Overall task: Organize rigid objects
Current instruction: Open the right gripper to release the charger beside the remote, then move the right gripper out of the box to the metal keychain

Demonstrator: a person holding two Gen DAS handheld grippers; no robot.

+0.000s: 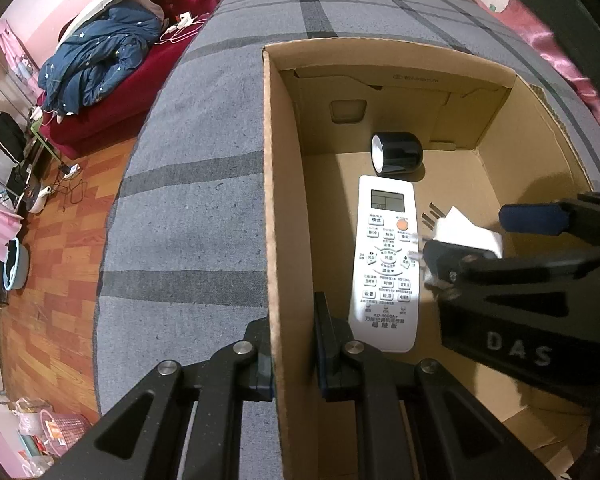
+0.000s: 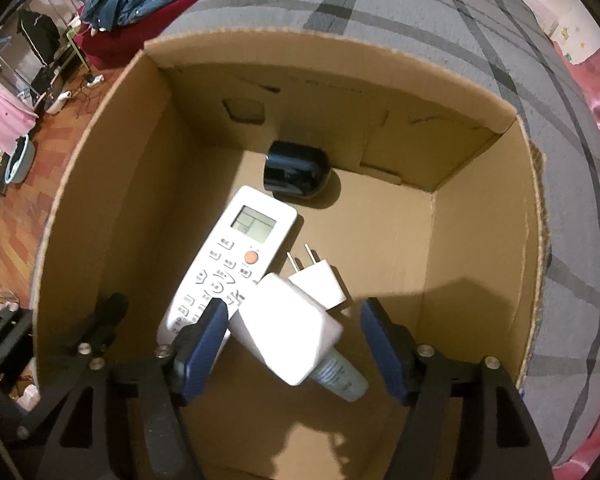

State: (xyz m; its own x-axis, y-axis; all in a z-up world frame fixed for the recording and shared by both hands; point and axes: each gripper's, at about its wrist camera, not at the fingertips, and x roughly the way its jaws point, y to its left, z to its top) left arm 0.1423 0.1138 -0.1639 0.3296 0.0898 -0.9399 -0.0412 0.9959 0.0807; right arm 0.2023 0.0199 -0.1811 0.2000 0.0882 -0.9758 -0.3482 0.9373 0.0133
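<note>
An open cardboard box (image 1: 269,184) (image 2: 536,240) stands on a grey striped bed. Inside lie a white remote control (image 1: 386,264) (image 2: 236,256), a black cup on its side (image 1: 398,154) (image 2: 296,170), a white plug adapter (image 2: 318,280) and a pale blue tube (image 2: 340,376). My left gripper (image 1: 292,354) is shut on the box's left wall, one finger on each side. My right gripper (image 2: 296,344) is open over the box, and a white charger block (image 2: 290,328) (image 1: 468,232) sits between its blue pads (image 2: 204,344), touching neither clearly.
The grey striped bedcover (image 1: 188,216) (image 2: 380,4) surrounds the box. A red sofa with a blue quilt (image 1: 96,64) stands at the far left. Wooden floor (image 1: 48,280) with a blue basin (image 1: 16,264) and cables lies left of the bed. Pink fabric (image 1: 572,60) edges the right.
</note>
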